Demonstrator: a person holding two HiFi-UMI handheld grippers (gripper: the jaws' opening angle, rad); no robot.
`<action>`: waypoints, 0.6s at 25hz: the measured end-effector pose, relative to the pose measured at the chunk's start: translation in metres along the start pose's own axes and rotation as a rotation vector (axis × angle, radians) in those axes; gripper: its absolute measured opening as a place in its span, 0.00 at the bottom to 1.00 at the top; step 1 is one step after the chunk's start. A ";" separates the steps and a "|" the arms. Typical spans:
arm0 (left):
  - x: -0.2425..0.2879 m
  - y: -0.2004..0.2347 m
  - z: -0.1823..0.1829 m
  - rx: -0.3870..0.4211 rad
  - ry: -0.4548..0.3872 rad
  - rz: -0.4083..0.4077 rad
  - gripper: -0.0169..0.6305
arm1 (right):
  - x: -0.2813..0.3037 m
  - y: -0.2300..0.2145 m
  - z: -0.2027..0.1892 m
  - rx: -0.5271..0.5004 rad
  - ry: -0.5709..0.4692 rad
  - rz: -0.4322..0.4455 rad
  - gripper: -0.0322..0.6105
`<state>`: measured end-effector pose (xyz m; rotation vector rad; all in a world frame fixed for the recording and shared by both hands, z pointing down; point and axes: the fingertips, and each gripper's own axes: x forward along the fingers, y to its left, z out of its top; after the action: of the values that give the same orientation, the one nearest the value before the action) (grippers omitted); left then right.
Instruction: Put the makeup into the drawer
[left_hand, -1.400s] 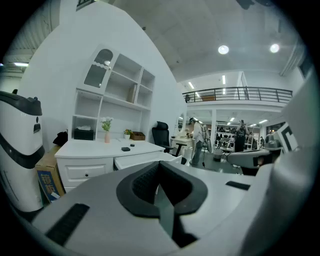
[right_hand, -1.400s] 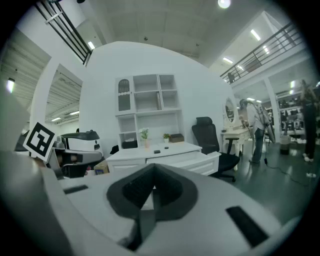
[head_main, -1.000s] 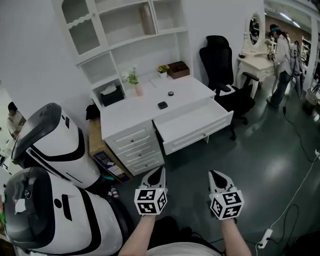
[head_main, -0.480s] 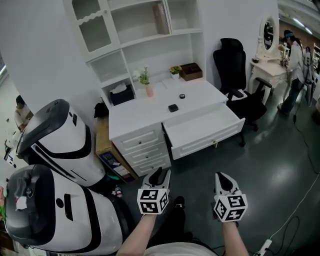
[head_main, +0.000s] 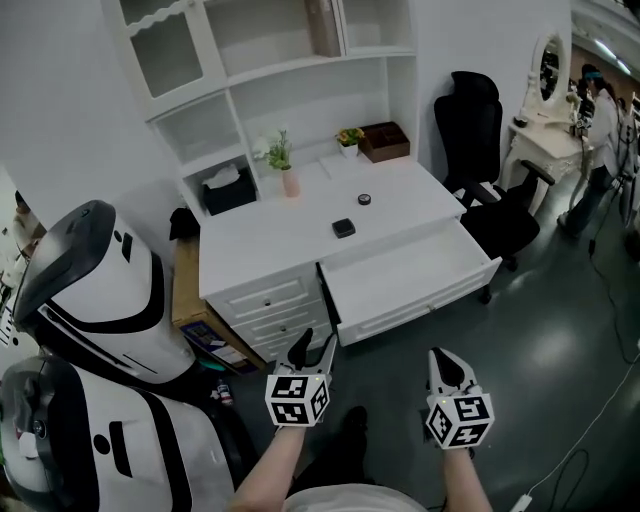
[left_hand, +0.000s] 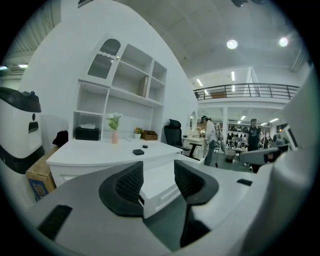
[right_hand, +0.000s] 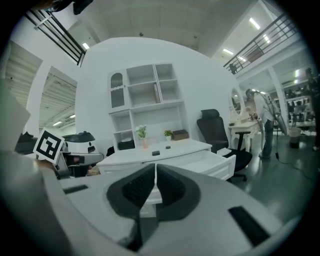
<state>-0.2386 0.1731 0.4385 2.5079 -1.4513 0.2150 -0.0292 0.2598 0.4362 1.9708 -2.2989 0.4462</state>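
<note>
- the left gripper (head_main: 314, 348) is hanging low in front of the white desk (head_main: 270, 250), well apart from it. its jaws are standing apart and have just been opening, and nothing is sitting between them.
- the right gripper (head_main: 444, 362) is hanging beside the left one and pointing at the desk too. its jaws are pressing together with nothing in them.
- the makeup is sitting on the desk top. a square black case (head_main: 343, 228) is lying near the front edge, and a small round black one (head_main: 364, 199) is lying a bit further back.
- the drawer (head_main: 405, 280) is sticking out wide open, just below the square case. both makeup things are lying outside it.
- a plant in a pink vase (head_main: 288, 175) and a brown box (head_main: 384, 141) are standing at the back of the desk.
- a black chair (head_main: 480, 120) is standing to the right of the desk.
- big white and black machines (head_main: 90, 290) are standing at the left.
</note>
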 end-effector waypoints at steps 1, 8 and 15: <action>0.012 0.007 0.003 -0.009 0.000 0.003 0.33 | 0.012 -0.003 0.004 0.004 0.004 0.000 0.05; 0.096 0.049 0.029 -0.005 0.025 -0.012 0.40 | 0.100 -0.019 0.034 0.010 0.028 -0.008 0.05; 0.159 0.082 0.045 0.004 0.037 -0.032 0.44 | 0.167 -0.025 0.050 0.020 0.039 -0.016 0.05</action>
<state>-0.2303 -0.0109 0.4441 2.5144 -1.3973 0.2574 -0.0262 0.0843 0.4345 1.9700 -2.2623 0.5043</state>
